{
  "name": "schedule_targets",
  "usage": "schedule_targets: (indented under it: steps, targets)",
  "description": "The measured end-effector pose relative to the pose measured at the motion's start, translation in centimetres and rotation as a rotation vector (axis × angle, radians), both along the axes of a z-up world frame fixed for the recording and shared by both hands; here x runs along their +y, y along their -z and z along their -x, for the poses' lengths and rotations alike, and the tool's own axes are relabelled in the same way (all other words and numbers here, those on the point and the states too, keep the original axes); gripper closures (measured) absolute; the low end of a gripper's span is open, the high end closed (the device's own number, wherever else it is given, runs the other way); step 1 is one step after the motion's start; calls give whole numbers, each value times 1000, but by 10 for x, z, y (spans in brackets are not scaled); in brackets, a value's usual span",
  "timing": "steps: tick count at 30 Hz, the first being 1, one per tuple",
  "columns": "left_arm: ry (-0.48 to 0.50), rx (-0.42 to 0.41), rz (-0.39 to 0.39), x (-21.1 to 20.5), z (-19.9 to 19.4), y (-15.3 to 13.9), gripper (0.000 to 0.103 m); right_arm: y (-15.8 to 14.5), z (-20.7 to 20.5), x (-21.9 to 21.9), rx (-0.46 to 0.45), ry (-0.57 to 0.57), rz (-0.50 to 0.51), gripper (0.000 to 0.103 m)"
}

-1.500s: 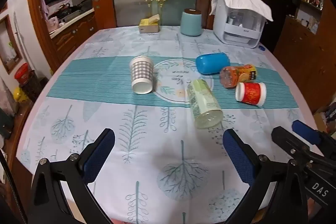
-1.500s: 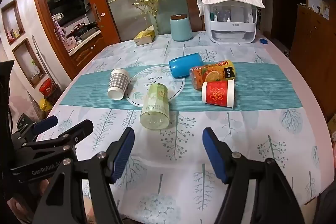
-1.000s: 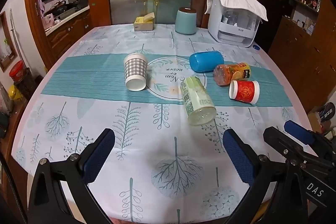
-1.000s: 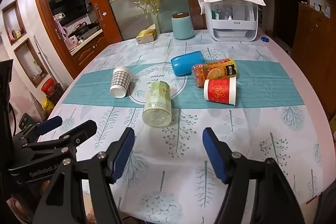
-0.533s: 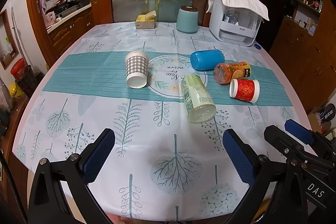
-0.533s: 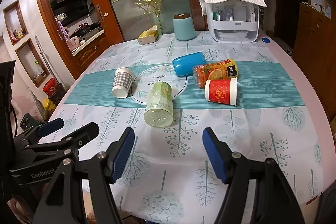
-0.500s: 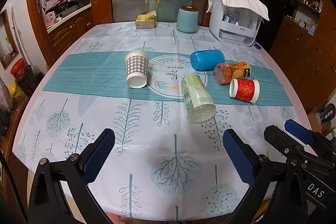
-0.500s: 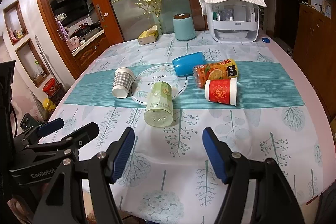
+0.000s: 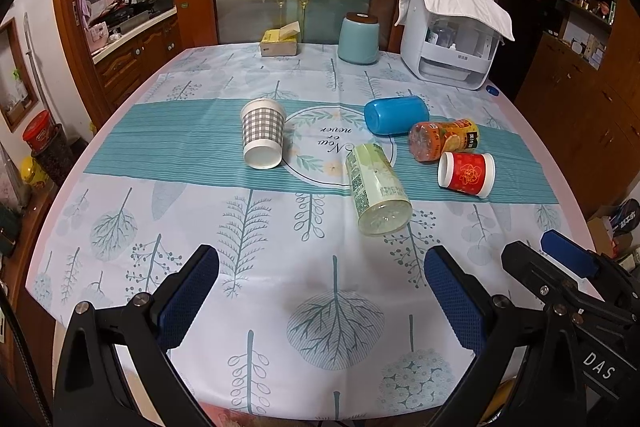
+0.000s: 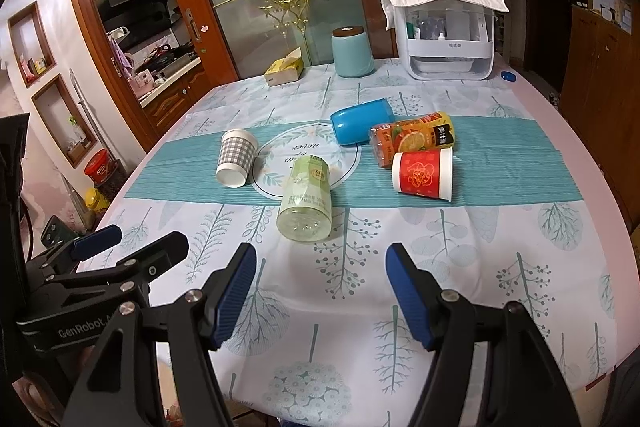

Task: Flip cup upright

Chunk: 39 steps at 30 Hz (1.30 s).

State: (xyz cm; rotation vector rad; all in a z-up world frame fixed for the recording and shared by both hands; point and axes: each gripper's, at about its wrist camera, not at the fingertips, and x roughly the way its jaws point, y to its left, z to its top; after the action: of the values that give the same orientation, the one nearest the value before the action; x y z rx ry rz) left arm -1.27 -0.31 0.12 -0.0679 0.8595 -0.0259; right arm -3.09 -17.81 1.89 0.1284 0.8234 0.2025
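Two hand-held grippers hover over the near edge of a dining table (image 9: 568, 187) covered in a tree-print cloth with a teal band across it. The left gripper (image 9: 320, 291) and the right gripper (image 10: 318, 285) both have their blue-padded jaws spread wide and hold nothing; they seem to be waiting at the edge before a cup is chosen.

Five containers lie on their sides near the middle of the table, none yet upright. A grey checked paper cup (image 9: 263, 137) lies at the left, one round end facing the viewer. A pale green clear cup (image 9: 376, 193) lies nearest, pointing toward the grippers. Farther right are a blue cup (image 9: 396, 115), an orange juice bottle (image 9: 442, 139) and a red and white cup (image 9: 466, 174); the bottle lies just beside the red cup and may be touching the blue one.

The green cup looks easiest to reach, with open cloth around it. The three on the right crowd together, so widely spread jaws could knock a neighbour.

At the far edge stand a teal canister (image 9: 358, 39), a tissue box (image 9: 279, 45) and a white appliance (image 9: 452, 39) draped with a cloth, all well apart from the cups.
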Motion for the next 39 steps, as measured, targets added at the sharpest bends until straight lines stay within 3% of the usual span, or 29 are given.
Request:
schedule_targets:
  steps: [39]
  targets:
    - [-9, 15, 3, 6, -5, -2, 1, 5, -2, 2, 9, -5, -1, 35]
